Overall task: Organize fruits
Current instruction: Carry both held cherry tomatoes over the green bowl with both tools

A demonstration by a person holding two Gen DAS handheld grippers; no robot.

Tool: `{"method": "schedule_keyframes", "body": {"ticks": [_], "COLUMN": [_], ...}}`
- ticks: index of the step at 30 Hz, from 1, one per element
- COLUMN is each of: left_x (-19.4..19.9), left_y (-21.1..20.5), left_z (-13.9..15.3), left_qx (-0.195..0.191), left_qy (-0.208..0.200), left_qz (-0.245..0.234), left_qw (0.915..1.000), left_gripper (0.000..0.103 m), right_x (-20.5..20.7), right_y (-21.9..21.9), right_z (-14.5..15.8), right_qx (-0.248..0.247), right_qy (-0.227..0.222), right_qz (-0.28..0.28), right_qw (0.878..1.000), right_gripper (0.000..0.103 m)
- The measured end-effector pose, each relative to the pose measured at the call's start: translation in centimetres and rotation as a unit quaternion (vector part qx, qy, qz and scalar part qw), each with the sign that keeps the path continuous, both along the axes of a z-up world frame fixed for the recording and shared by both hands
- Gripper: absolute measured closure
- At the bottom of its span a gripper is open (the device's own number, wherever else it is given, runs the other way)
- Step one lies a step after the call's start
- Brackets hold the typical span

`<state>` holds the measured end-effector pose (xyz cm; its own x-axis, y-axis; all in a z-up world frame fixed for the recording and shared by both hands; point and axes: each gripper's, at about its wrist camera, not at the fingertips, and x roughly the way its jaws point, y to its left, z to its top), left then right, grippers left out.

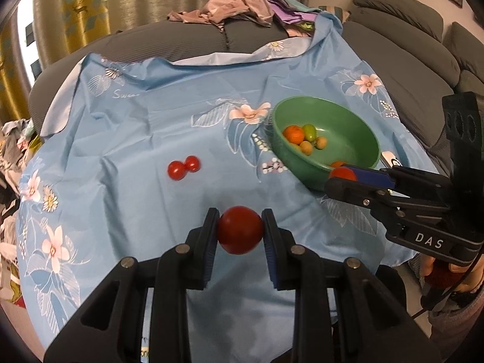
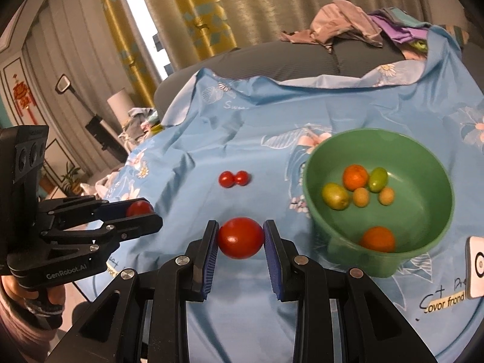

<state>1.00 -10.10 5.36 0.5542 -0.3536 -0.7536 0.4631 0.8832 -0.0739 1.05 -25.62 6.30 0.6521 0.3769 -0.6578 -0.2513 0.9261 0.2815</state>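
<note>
In the left wrist view my left gripper (image 1: 240,219) is shut on a red tomato (image 1: 240,234) above the blue floral cloth (image 1: 145,127). My right gripper (image 1: 341,176) comes in from the right, shut on another red tomato (image 1: 343,174) at the near rim of the green bowl (image 1: 302,100). The right wrist view shows that gripper (image 2: 240,227) pinching its tomato (image 2: 240,239), with the left gripper (image 2: 146,213) at the left holding its own tomato (image 2: 138,208). The bowl (image 2: 423,163) holds several fruits: two oranges, green and small yellow ones. Two small red tomatoes (image 2: 234,178) lie touching on the cloth.
A white device (image 2: 476,267) lies on the cloth right of the bowl. A heap of clothes (image 1: 239,3) sits at the far edge. Grey sofa cushions (image 1: 408,45) run along the right. More clutter (image 1: 12,148) lies past the cloth's left edge.
</note>
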Motion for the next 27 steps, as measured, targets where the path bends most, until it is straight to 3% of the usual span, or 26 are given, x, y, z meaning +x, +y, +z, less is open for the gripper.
{"method": "schedule_keyframes", "body": {"ticks": [27], "left_x": [6.9], "left_y": [-11.7], "left_z": [-3.0], "left_qx": [-0.015], "left_qy": [0.029], "left_qz": [-0.094], "left_qw": [0.9951], "left_gripper": [0.075], "right_x": [2.9], "right_y": [-8.4], "right_z": [-2.7], "right_qx": [0.002], "right_qy": [0.023], "right_qz": [-0.106], "right_qw": [0.994], "right_gripper": [0.071]}}
